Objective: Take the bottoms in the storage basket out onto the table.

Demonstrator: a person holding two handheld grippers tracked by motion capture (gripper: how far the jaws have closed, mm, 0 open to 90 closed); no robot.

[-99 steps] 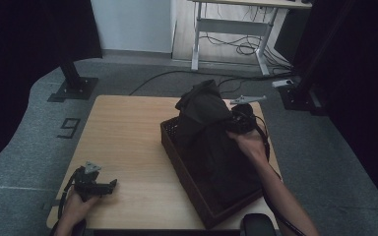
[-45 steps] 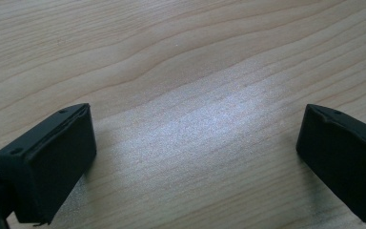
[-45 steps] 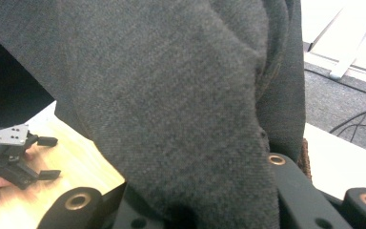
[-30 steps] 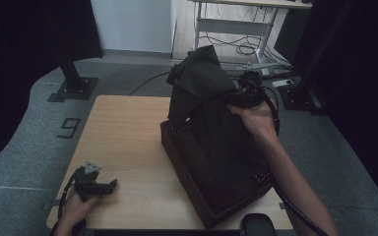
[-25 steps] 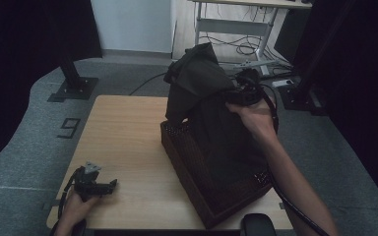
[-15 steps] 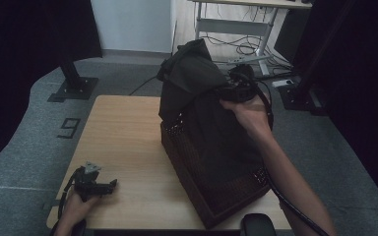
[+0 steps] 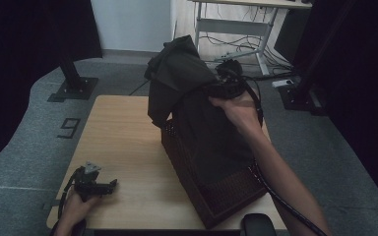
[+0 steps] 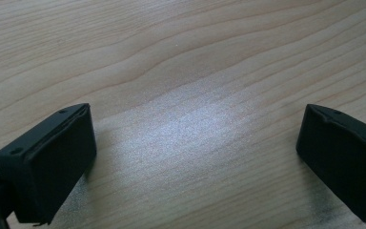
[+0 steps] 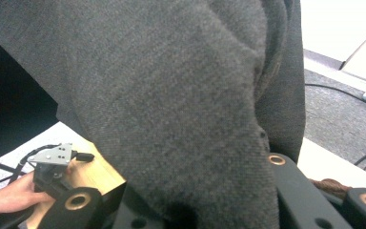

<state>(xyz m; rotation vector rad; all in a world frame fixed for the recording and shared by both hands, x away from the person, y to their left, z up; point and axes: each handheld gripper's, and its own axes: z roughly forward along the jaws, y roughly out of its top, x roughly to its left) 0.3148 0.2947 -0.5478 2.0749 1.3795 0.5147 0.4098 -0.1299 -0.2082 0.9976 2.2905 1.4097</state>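
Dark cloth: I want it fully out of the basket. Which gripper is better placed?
Right gripper: it grips the dark cloth above the wicker basket. Left gripper rests open, far off.

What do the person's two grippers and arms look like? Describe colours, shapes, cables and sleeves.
The left gripper is black, with two blocky, flat-faced jaws, a grey three-cornered plate on top and a black cable looping beside it. The right gripper is black too, and a thick black cable trails along the forearm. Both forearms are bare: no sleeves show.

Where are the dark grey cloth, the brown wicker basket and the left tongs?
Dark grey cloth (image 7: 187, 73), high view, lifted upper fold.
Brown wicker basket (image 7: 229, 194), high view, near woven wall.
Left tongs (image 7: 112, 184), high view, at their tips.
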